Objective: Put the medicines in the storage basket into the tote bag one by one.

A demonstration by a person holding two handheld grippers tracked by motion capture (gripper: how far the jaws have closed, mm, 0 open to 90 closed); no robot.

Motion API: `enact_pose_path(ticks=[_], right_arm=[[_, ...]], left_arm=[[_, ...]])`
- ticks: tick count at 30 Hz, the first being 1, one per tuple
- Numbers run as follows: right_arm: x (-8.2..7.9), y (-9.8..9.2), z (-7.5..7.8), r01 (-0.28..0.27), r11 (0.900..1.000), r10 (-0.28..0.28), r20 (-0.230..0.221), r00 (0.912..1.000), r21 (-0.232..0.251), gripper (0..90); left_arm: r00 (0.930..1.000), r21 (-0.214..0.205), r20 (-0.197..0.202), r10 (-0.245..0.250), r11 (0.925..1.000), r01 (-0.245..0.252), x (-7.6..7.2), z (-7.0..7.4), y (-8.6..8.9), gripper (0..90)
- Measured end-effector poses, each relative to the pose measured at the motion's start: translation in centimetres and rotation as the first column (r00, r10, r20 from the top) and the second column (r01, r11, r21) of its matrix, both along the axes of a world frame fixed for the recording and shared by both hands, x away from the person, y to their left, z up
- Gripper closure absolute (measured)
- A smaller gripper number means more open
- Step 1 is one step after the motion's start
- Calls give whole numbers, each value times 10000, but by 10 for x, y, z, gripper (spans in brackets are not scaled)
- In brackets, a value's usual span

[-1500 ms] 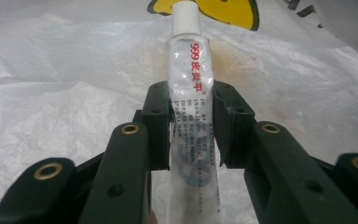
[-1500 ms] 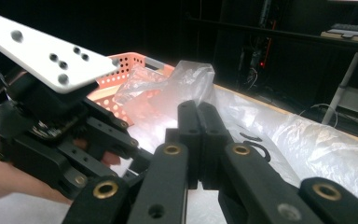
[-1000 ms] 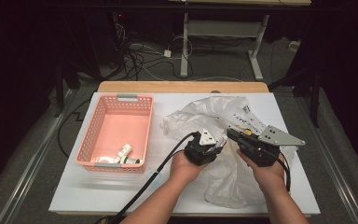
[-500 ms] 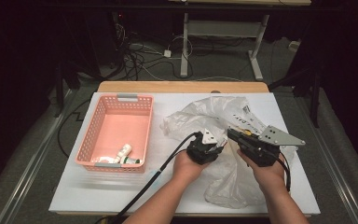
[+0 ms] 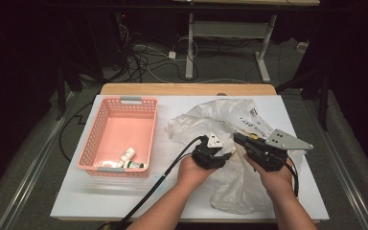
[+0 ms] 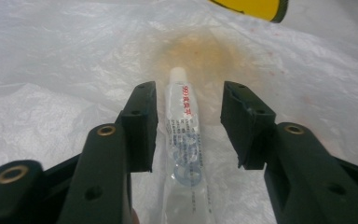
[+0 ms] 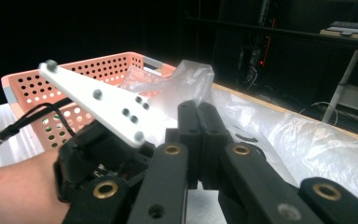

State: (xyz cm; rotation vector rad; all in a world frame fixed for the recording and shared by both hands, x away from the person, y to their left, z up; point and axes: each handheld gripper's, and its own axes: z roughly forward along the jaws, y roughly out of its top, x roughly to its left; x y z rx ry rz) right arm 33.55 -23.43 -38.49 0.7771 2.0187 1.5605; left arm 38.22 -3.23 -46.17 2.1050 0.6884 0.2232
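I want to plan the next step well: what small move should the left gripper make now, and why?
Probably close the left gripper on the small clear plastic tube with the white cap. The tube lies between its open jaws on the crinkled white plastic bag; the jaws have just been opening and neither pad presses on it.

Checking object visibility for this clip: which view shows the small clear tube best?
The left gripper view. The clear tube lies on the plastic bag, between the left gripper's open, just-widened jaws, white cap and red print legible. In the high view that gripper covers the spot; the right gripper view looks toward the pink basket.
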Motion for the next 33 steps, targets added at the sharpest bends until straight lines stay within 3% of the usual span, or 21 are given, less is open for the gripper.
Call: enact_pose_path(ticks=[12,17,23,25,29,33], right_arm=[[-1,0,0,19,10000,-19,5,10000,-38,900],[-1,-1,-1,39,10000,-40,-31,10000,-27,900],[-1,-1,-1,35,10000,-35,-74,10000,-36,900],[-1,0,-1,34,10000,-35,-68,10000,-47,900],[-1,-1,-1,51,10000,-52,-74,10000,-48,900],[-1,-1,-1,82,9999,-83,-85,9999,-58,900]], left_arm=[[9984,-471,-444,-337,9984,316,-24,4,30,358],[9987,-722,-405,-314,9970,285,-38,12,45,275],[9993,-697,-299,-225,9974,204,-54,22,62,142],[9994,-740,-285,-198,9971,176,-59,24,69,138],[9992,-522,-383,68,9986,-88,-66,28,79,17],[9989,-444,-289,364,9983,-377,-72,31,95,0]])
